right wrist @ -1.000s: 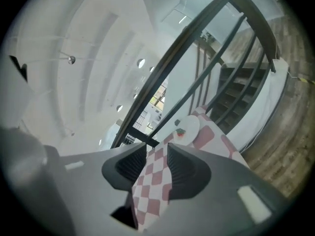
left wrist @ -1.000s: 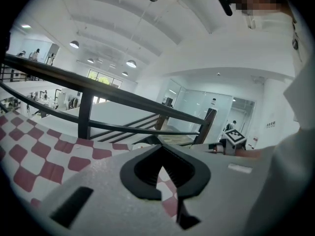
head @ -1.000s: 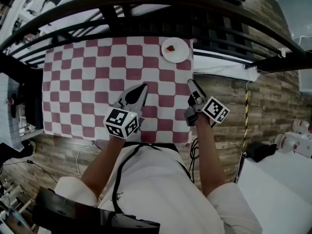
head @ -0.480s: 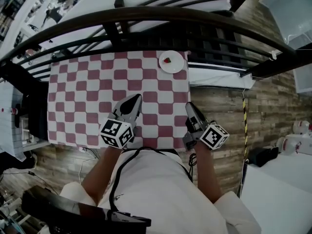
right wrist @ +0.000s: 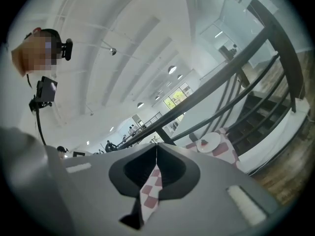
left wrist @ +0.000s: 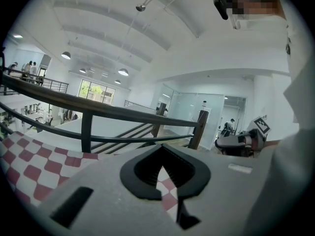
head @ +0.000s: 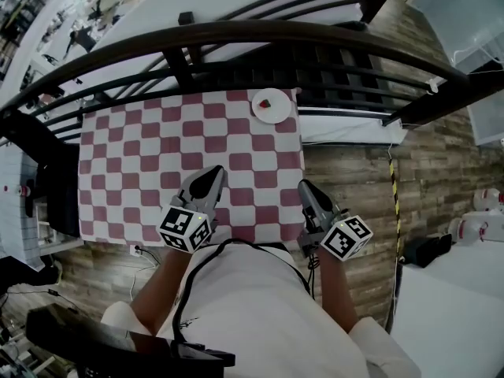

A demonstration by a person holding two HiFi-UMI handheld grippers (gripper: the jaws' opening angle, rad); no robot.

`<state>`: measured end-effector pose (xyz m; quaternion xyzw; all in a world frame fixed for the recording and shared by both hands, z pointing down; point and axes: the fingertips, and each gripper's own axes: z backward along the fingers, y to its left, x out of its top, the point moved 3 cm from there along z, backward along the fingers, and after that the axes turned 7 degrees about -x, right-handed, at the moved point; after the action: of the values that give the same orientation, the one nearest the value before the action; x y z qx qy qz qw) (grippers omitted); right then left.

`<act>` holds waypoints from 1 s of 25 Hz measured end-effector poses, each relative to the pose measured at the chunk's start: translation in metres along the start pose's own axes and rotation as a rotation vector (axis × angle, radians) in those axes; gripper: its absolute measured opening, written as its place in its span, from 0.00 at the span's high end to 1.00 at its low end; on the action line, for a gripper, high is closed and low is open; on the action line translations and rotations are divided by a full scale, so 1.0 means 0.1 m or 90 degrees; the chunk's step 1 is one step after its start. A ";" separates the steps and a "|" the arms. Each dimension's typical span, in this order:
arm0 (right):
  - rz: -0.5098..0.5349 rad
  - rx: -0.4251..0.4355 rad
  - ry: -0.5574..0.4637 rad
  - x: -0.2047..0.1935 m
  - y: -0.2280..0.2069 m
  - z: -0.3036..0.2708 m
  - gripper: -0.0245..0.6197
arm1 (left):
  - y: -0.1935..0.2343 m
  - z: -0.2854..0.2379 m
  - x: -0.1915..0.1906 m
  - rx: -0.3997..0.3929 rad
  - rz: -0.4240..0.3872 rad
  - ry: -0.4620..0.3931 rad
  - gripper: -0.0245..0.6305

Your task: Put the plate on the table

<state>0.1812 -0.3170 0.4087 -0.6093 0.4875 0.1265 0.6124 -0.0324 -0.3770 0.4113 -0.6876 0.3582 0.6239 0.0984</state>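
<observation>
A white plate [head: 270,105] with a small red thing on it sits at the far right corner of the red-and-white checkered table [head: 142,164]. The right gripper view shows the plate [right wrist: 209,142] well ahead of the jaws. My left gripper [head: 211,175] hovers over the near middle of the table, shut and empty, its tips meeting in the left gripper view [left wrist: 161,147]. My right gripper [head: 303,187] is at the table's near right corner, jaws closed together with nothing between them [right wrist: 156,144]. Both grippers are far from the plate.
A black metal railing [head: 236,34] arcs over the table's far edge, with dark stairs [head: 346,61] behind the plate. Wooden floor [head: 354,172] lies to the right, with a white box [head: 465,14] and a dark shelf [head: 47,195] on the left.
Both grippers have drawn back toward the table's near edge, away from the plate. The plate has stayed at the far right corner.
</observation>
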 end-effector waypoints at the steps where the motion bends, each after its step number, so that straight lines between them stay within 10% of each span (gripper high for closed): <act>1: 0.014 -0.001 -0.001 -0.01 0.02 0.03 0.95 | -0.01 0.02 0.00 -0.001 -0.002 0.000 0.95; 25: 0.069 -0.021 -0.013 -0.06 0.05 0.17 0.95 | -0.09 0.02 -0.12 -0.015 0.004 0.009 0.95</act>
<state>0.1815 -0.2982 0.4064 -0.5907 0.5116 0.1738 0.5993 -0.0284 -0.3649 0.4190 -0.6918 0.3537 0.6237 0.0860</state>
